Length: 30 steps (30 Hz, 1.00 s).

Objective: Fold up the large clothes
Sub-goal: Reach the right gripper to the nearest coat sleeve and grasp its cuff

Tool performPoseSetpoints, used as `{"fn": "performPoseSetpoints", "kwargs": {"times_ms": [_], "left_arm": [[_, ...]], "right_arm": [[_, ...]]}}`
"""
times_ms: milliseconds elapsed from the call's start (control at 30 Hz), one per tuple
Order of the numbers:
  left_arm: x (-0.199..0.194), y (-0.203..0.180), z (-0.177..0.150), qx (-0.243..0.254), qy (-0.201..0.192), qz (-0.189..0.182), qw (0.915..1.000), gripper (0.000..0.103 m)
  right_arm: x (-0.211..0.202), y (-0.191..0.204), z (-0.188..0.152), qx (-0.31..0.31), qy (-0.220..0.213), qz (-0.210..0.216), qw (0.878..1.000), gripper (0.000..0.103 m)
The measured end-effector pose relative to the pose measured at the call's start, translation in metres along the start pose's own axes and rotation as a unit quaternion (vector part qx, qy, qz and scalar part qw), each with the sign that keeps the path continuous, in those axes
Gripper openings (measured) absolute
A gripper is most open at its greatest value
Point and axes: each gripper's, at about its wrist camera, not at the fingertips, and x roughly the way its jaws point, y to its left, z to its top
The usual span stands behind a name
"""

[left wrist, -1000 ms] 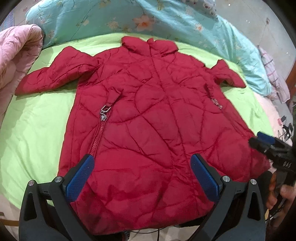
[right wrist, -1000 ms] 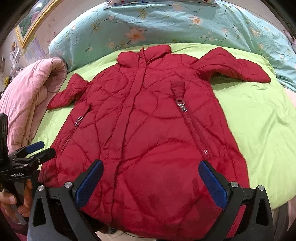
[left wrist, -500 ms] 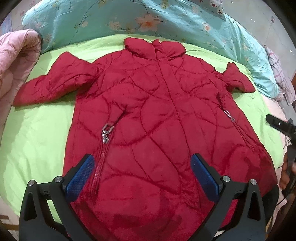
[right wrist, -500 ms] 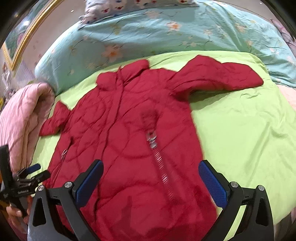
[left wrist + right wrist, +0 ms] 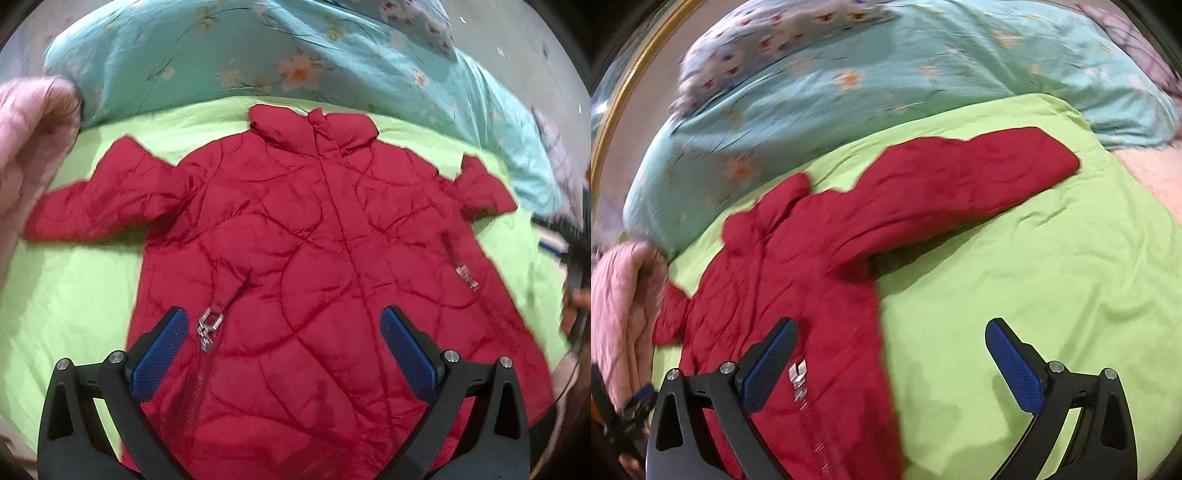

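Observation:
A red quilted coat (image 5: 314,258) lies flat, front up, on a lime green sheet (image 5: 74,295), collar toward the far side and both sleeves spread out. My left gripper (image 5: 284,350) is open and empty, hovering over the coat's lower front beside a silver pocket zip pull (image 5: 208,325). My right gripper (image 5: 890,365) is open and empty over the coat's right edge, one finger over the coat (image 5: 798,266) and one over the sheet (image 5: 1015,277). The coat's right sleeve (image 5: 960,177) stretches away ahead of it. The right view is blurred.
A turquoise floral duvet (image 5: 258,55) is bunched along the far side of the bed. A pink quilt (image 5: 29,147) is heaped at the left. The other gripper shows dimly at the right edge of the left wrist view (image 5: 576,243).
Both grippers have moved forward over the coat. The right one has also swung to the right, so its view now centres on the right sleeve and the bare sheet. Both stay open.

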Motion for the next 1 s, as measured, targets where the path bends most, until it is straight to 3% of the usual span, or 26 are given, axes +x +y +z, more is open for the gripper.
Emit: {"fn": "performPoseSetpoints", "kwargs": {"times_ms": [67, 233, 400, 500, 733, 833, 900, 1000], "left_arm": [[0.007, -0.003, 0.005, 0.013, 0.002, 0.009, 0.9999, 0.103], [0.023, 0.0, 0.017, 0.0, 0.012, -0.019, 0.9998, 0.103], [0.04, -0.001, 0.032, -0.008, 0.007, -0.021, 0.9997, 0.103], [0.054, -0.001, 0.041, -0.01, 0.012, -0.022, 0.9996, 0.103], [0.075, -0.006, 0.05, -0.012, 0.023, -0.028, 0.9993, 0.103], [0.08, -0.008, 0.05, -0.008, 0.027, -0.028, 0.9992, 0.103], [0.083, -0.007, 0.049, -0.006, 0.028, -0.026, 0.9993, 0.103], [0.088, -0.005, 0.049, -0.008, 0.033, -0.026, 0.9991, 0.103]], "right_arm": [[0.009, -0.02, 0.016, 0.019, -0.009, -0.005, 1.0, 0.101], [0.034, -0.069, 0.052, 0.068, -0.025, -0.029, 0.997, 0.092], [0.067, -0.118, 0.079, 0.125, -0.028, -0.06, 0.99, 0.067], [0.084, -0.142, 0.092, 0.142, -0.029, -0.073, 0.987, 0.058], [0.118, -0.186, 0.118, 0.2, -0.041, -0.074, 0.976, 0.058], [0.132, -0.196, 0.122, 0.208, -0.042, -0.072, 0.975, 0.044], [0.134, -0.196, 0.124, 0.21, -0.048, -0.067, 0.974, 0.019], [0.122, -0.184, 0.125, 0.197, -0.071, -0.047, 0.977, 0.01]]}}
